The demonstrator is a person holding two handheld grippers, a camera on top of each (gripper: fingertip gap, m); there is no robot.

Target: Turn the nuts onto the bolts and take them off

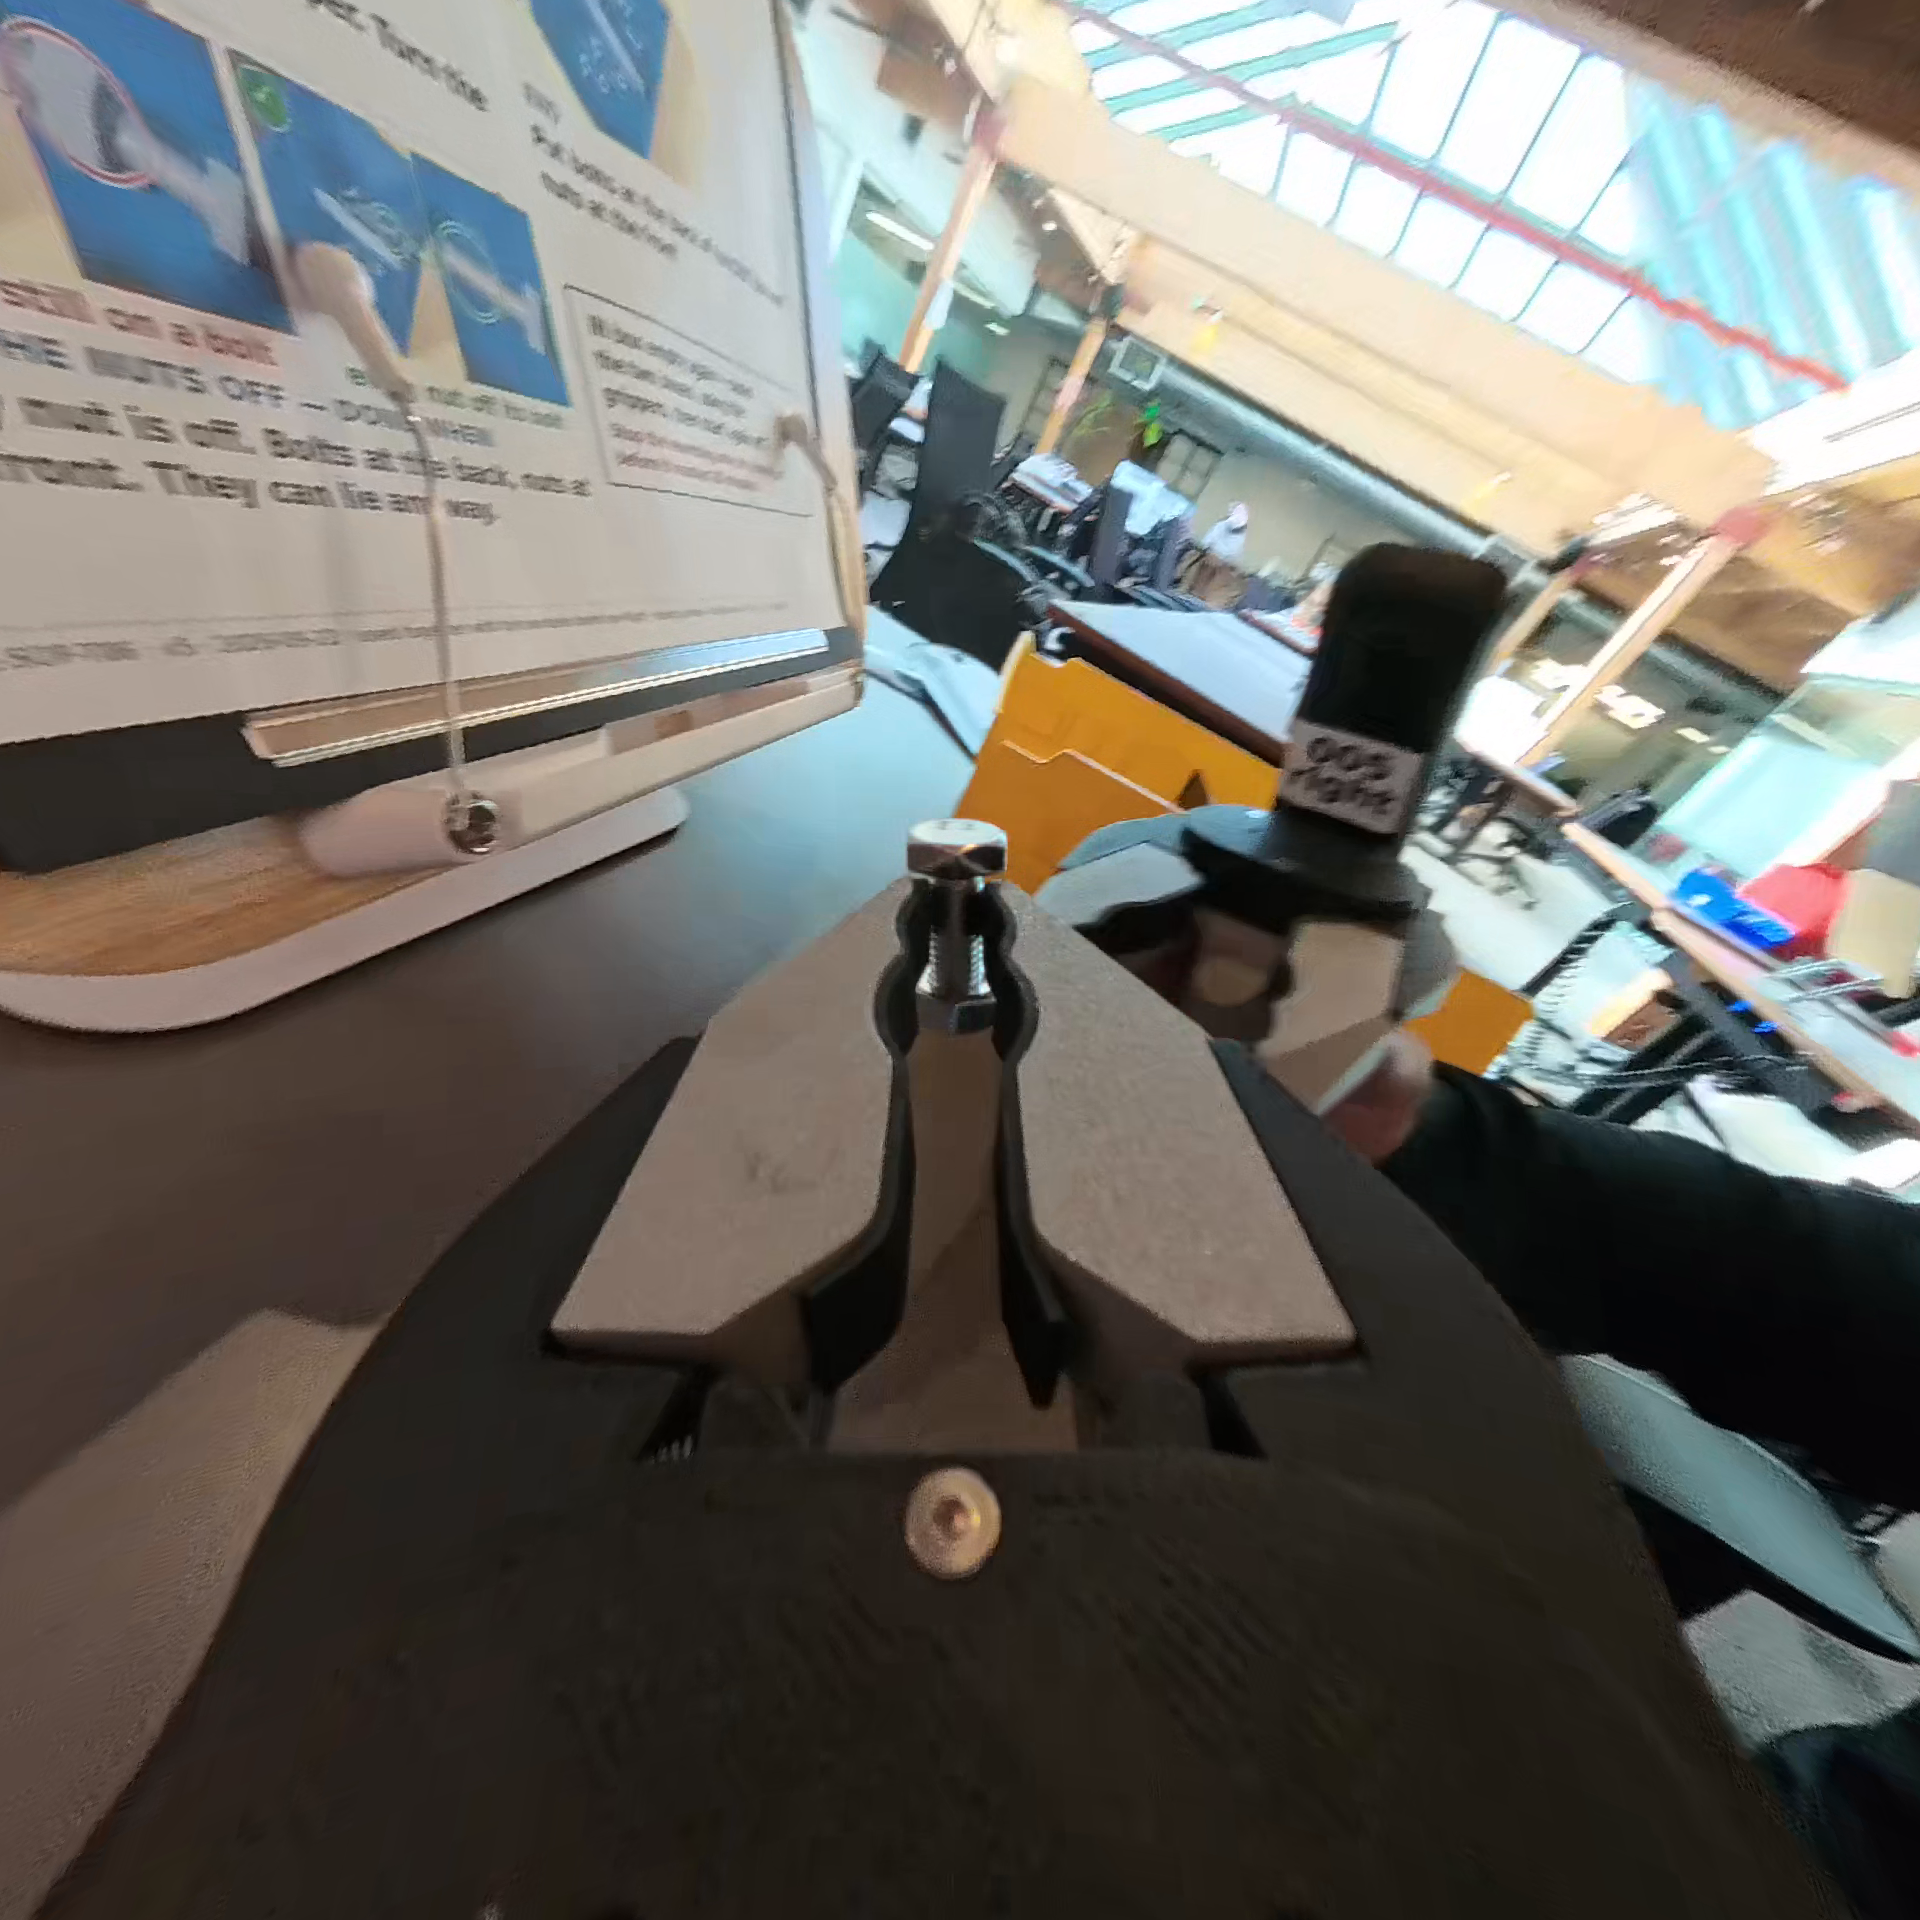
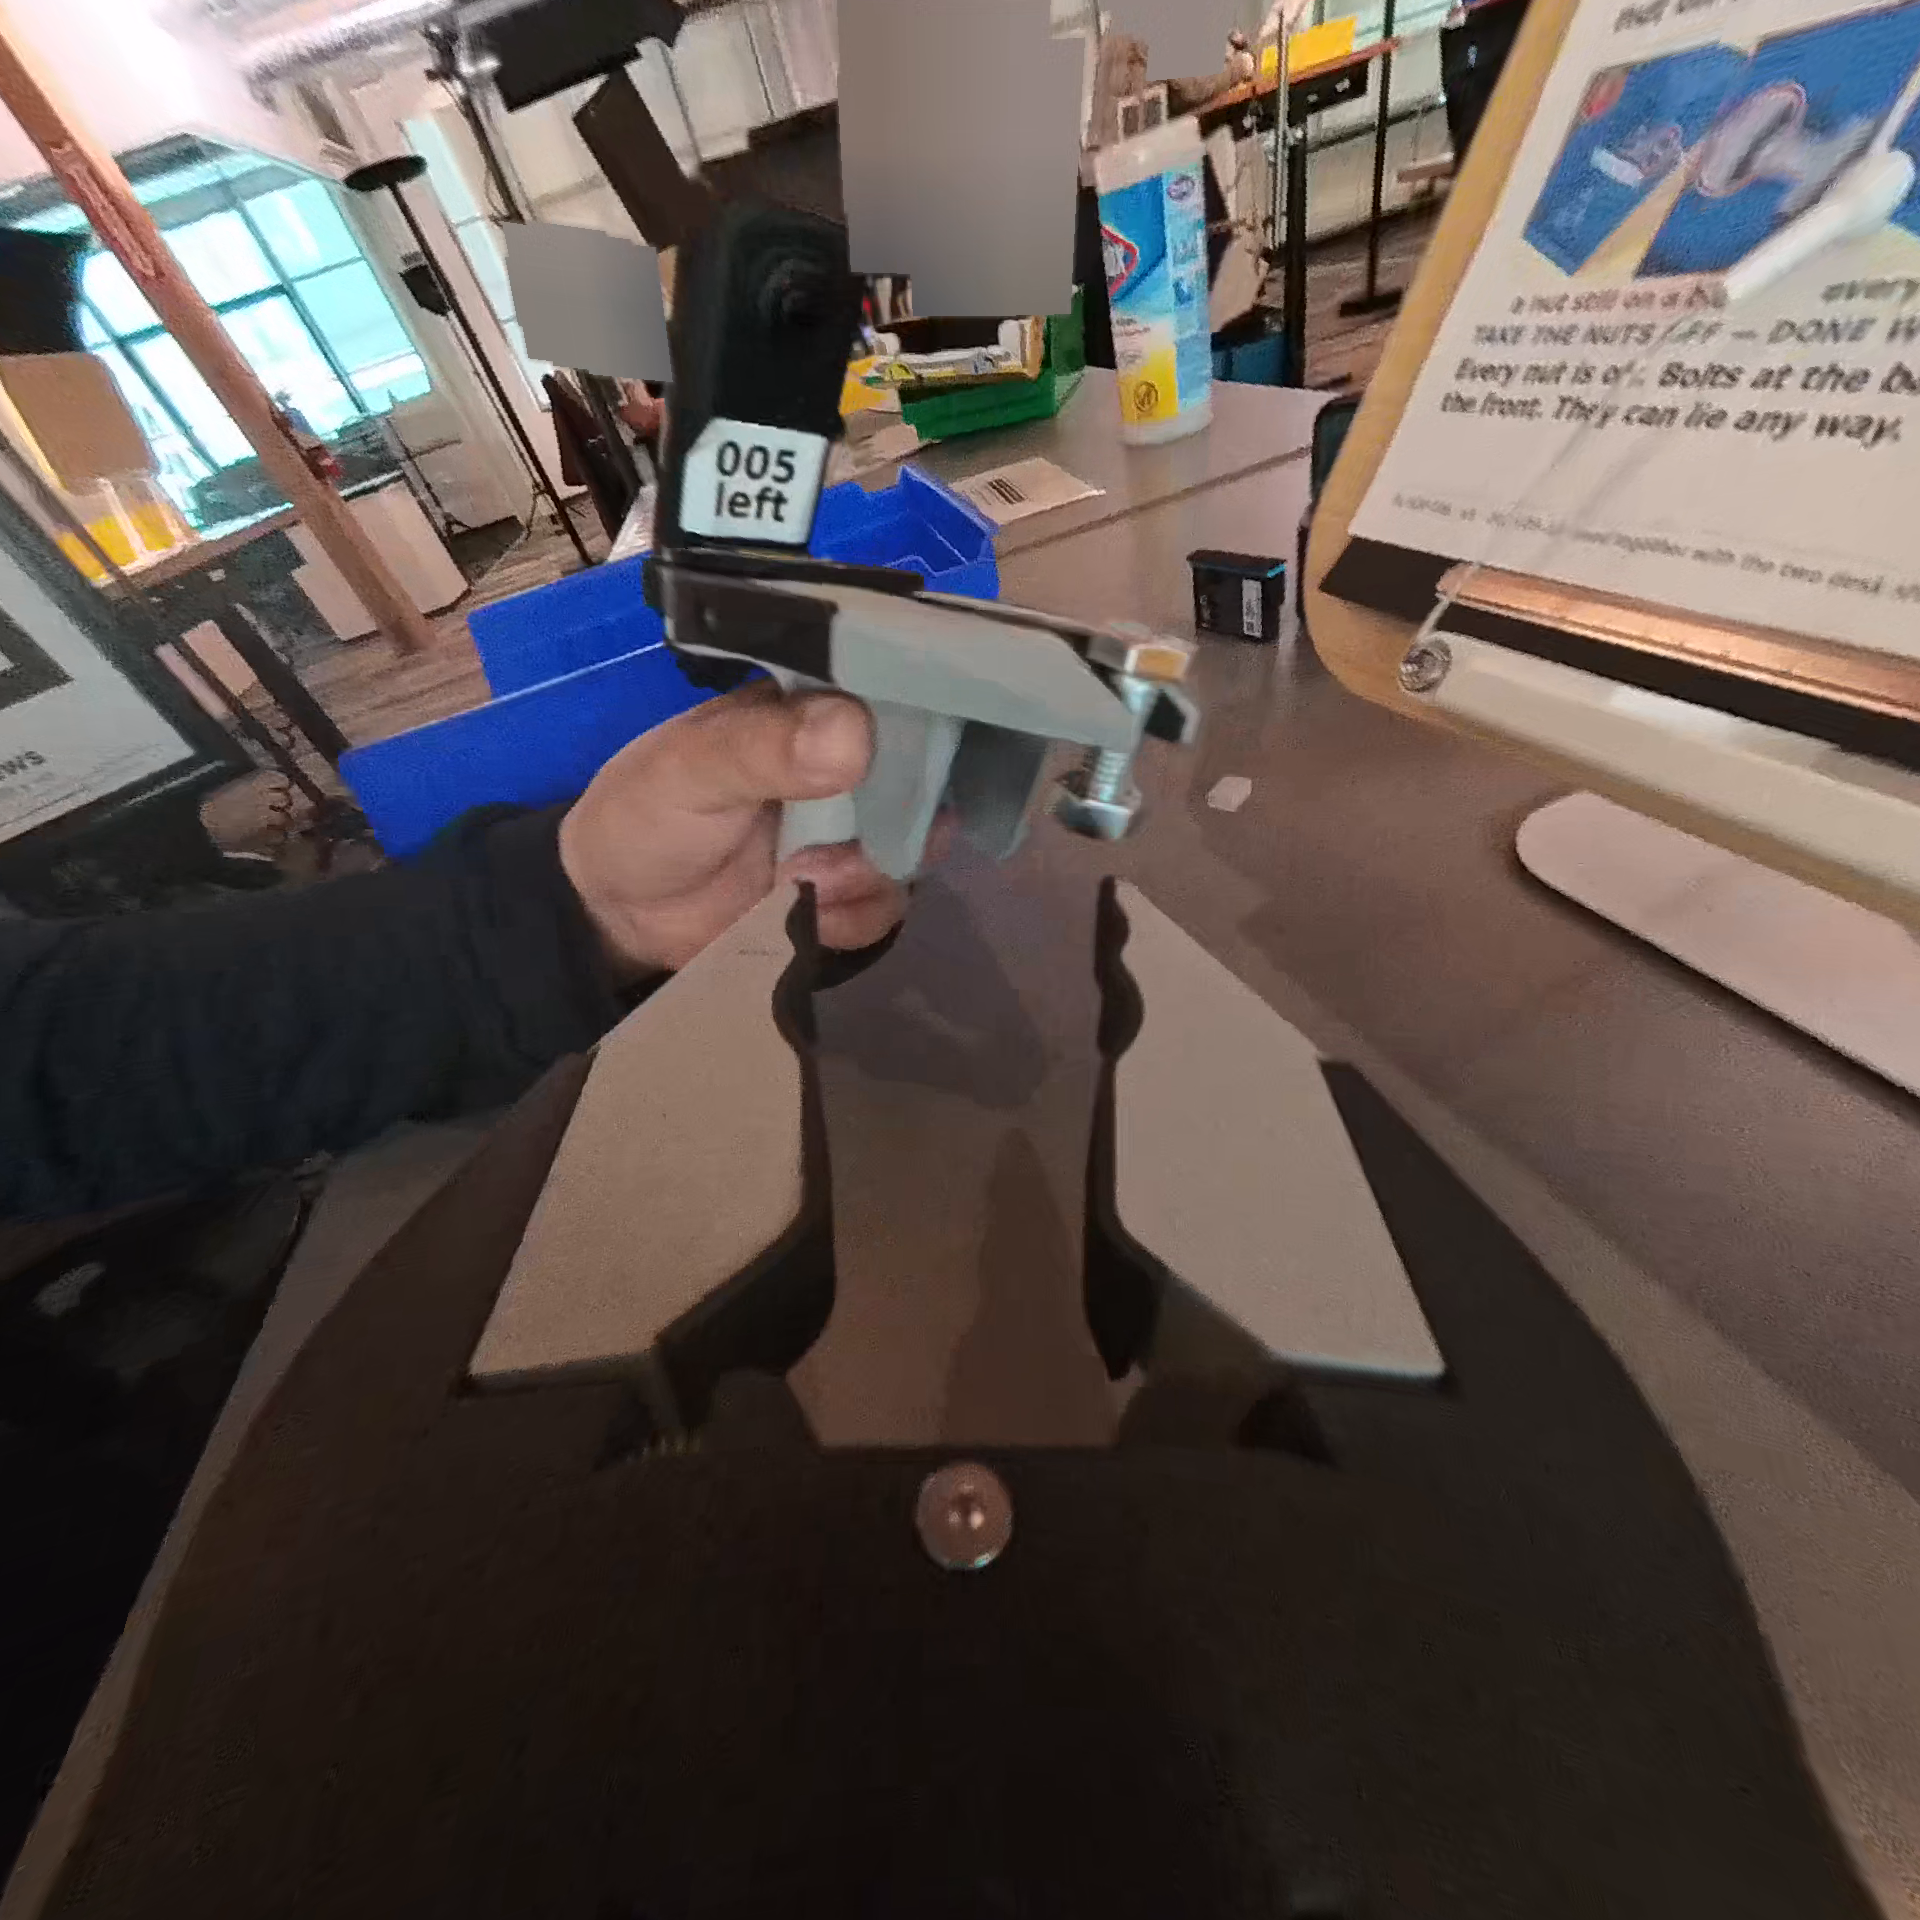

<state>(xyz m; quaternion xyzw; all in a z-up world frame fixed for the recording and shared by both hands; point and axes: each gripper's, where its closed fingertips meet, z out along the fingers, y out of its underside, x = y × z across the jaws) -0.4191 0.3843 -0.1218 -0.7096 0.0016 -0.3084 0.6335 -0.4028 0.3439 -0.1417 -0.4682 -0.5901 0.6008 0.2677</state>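
Note:
My left gripper (image 1: pixel 954 940) is shut on a silver bolt (image 1: pixel 954 935), gripping its threaded shank just under the hex head. A silver nut (image 1: pixel 956 1013) sits on the thread between the fingers, below the grip. The right wrist view shows the same left gripper (image 2: pixel 1138 691) from the side, held up by a hand, with the bolt (image 2: pixel 1122 717) through its tips and the nut (image 2: pixel 1101 808) at the lower end. My right gripper (image 2: pixel 954 914) is open and empty, just below and short of the nut. It also shows in the left wrist view (image 1: pixel 1226 966), to the right of the bolt.
A white stand holding an instruction sheet (image 1: pixel 364 416) rises at the back of the dark table (image 1: pixel 416 1091); it also shows in the right wrist view (image 2: pixel 1662 416). Blue bins (image 2: pixel 582 686), a small black box (image 2: pixel 1236 608) and a wipes canister (image 2: pixel 1158 301) stand beyond. A yellow box (image 1: pixel 1091 758) stands off the table's edge. Tip to tip, the grippers are about 5 centimetres apart.

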